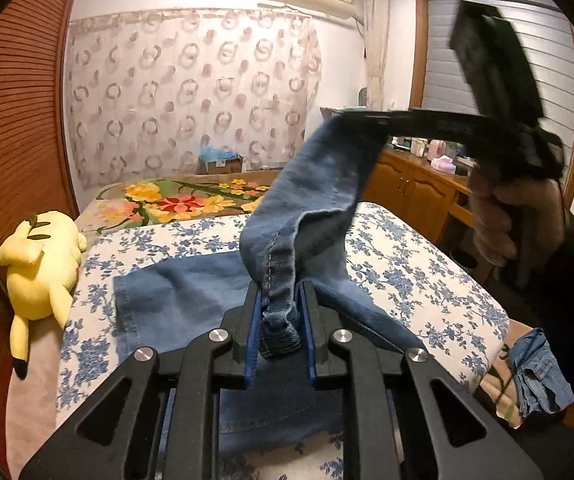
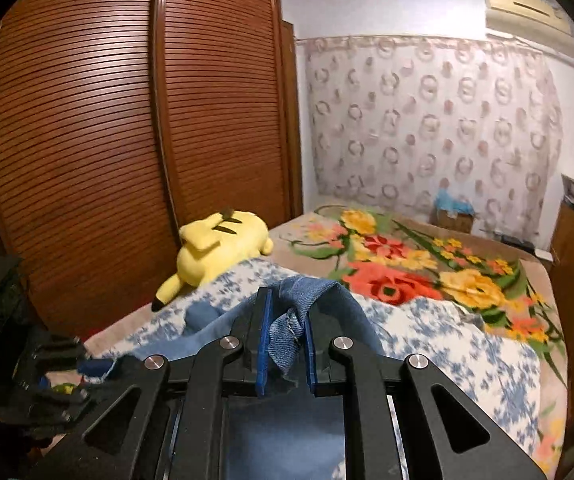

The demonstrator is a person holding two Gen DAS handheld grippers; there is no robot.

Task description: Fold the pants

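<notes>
Above near end of bed point(image 1: 427, 264): left gripper point(image 1: 281, 316) pinching jeans point(image 1: 307, 200) hem; right gripper point(image 2: 287, 332) pinching other denim edge, lifted.

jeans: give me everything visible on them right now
The jeans are mid-blue denim with stitched seams. One end is pinched between the blue pads of the left gripper, the other gripped by the right gripper. The cloth between them hangs lifted in a loose arc, while the rest lies flat on the blue-flowered white sheet. Nothing else touches them.
</notes>
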